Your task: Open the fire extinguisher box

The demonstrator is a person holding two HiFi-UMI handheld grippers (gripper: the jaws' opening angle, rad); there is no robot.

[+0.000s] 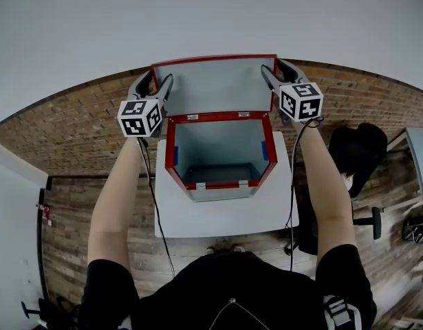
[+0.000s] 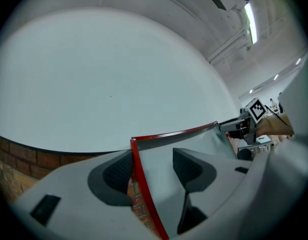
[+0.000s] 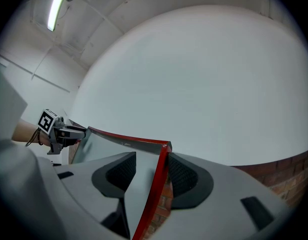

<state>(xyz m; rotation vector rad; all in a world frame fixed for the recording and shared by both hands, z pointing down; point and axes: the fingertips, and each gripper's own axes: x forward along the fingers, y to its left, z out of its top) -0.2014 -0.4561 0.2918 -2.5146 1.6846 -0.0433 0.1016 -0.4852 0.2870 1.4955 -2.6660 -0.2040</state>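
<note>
As it stands at the middle of the white surface (image 1: 225, 215), the fire extinguisher box (image 1: 221, 192) is open. It has a red frame and grey walls, and its mouth faces up toward the head camera. Blue patches show on both inner side walls. The lid (image 1: 214, 84) is raised upright at the far side of the box, a grey panel with a red rim.

Left claw (image 1: 156, 82): positioned at the lid's upper left corner. In the left gripper view, the jaws of the left claw (image 2: 152, 166) stand moderately apart, straddling the lid's (image 2: 194, 144) red side rim. The rim lies against the outer pad, and a gap remains to the inner pad.

Right claw (image 1: 272, 71): positioned at the lid's upper right corner. In the right gripper view, the right claw (image 3: 151, 171) likewise has its jaws apart across the lid's (image 3: 113, 146) red rim. The rim touches the outer pad and stands clear of the inner one.

Surroundings: a brick wall (image 1: 73, 129) runs behind the surface, with plain white wall above it. A wooden floor (image 1: 73, 205) lies below. A black chair (image 1: 359, 150) stands to the right, apart from the surface.
</note>
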